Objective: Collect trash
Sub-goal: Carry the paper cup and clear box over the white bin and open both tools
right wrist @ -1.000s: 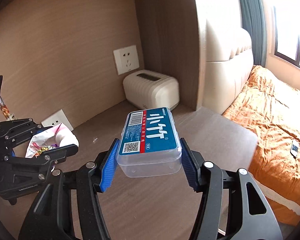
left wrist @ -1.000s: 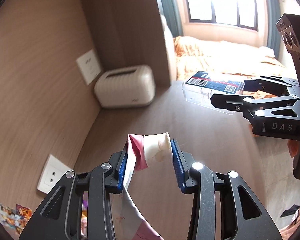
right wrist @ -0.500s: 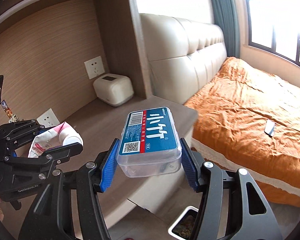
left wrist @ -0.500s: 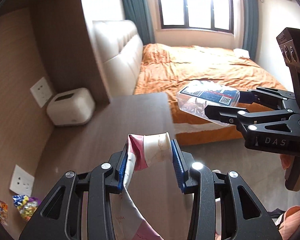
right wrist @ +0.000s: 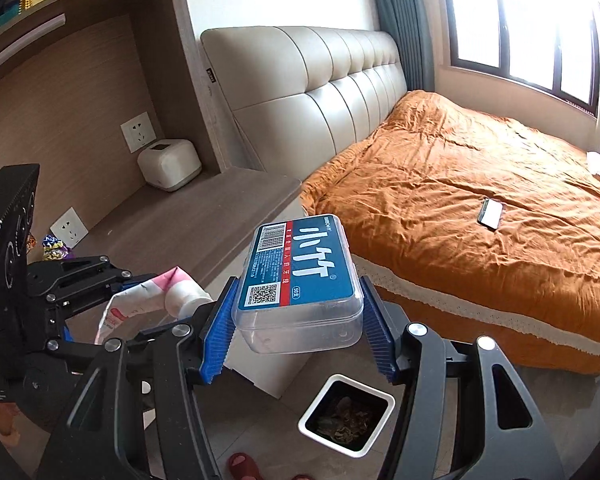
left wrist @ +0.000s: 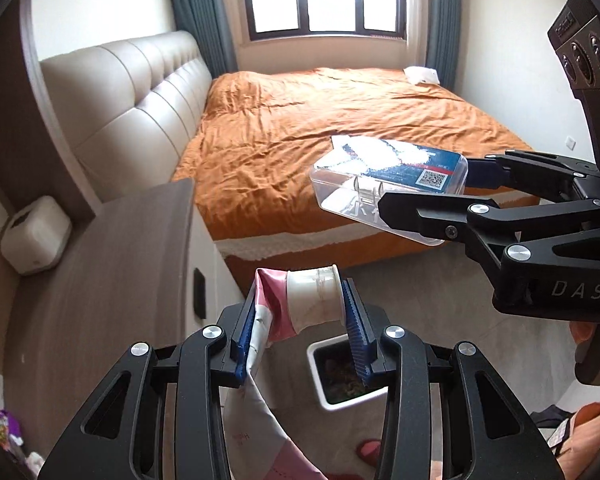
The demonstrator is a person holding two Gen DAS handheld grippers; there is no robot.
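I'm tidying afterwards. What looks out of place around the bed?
A small dark flat device, perhaps a phone, lies loose on the orange bedspread, and a colourful wrapper sits on the desk by the wall socket.

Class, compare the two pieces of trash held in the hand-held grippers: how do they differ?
The plastic box is rigid, rectangular and clear with a blue label; the pink pouch is soft, crumpled, pink and white. The box sits flat across the right hand-held gripper; the pouch dangles from the left hand-held gripper. Both are clamped above the floor near the white bin.
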